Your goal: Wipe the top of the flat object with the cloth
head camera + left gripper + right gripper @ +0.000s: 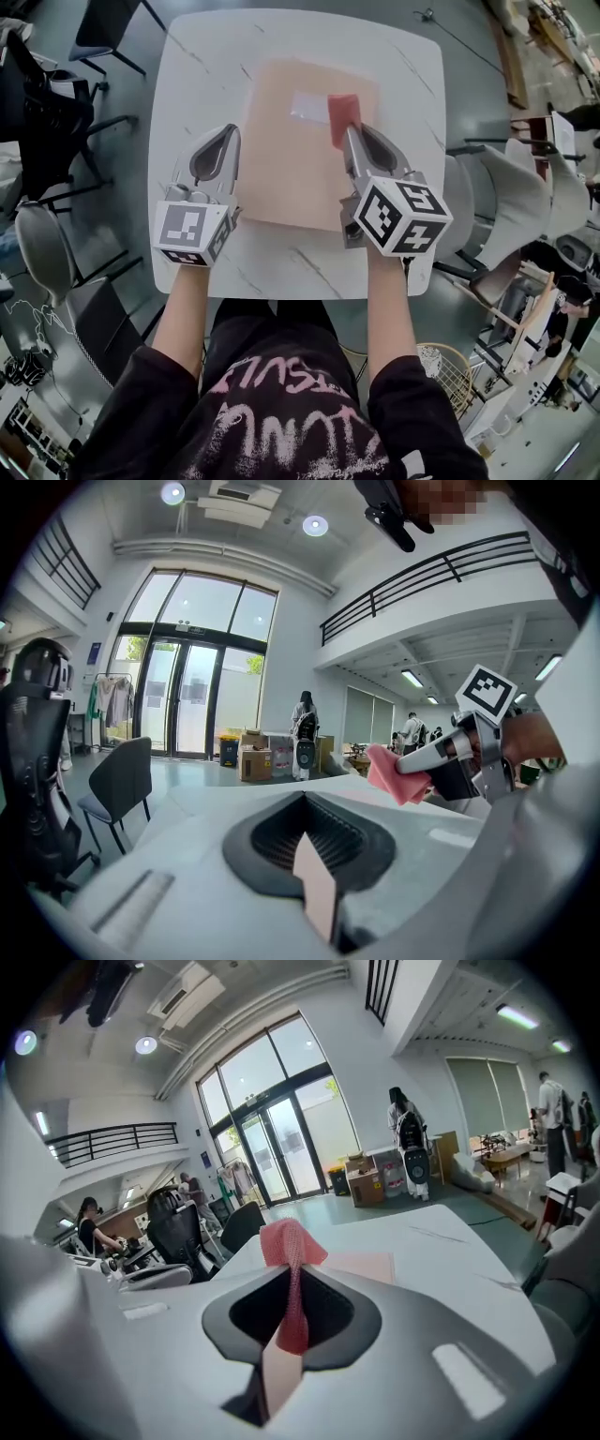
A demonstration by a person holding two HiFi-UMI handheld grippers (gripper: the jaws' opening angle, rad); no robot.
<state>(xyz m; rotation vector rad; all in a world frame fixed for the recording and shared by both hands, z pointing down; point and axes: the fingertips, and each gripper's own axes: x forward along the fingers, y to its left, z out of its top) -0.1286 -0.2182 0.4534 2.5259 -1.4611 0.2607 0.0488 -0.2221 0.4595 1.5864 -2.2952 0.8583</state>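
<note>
Firmly in right hand-held gripper (348,133), crumpled knit cloth (343,112); left hand-held gripper (232,133) seemingly closed.

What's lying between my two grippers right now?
Only the flat tan object on the table fills the gap between the left gripper and the right gripper, which holds the cloth; head view shows it.

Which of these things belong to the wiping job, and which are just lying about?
In the job: the cloth, pinched in the right gripper; the flat object; the left gripper, shut, by its left edge; the table under it.
Just lying about: the dark chair; the cardboard boxes by the glass doors.
</note>
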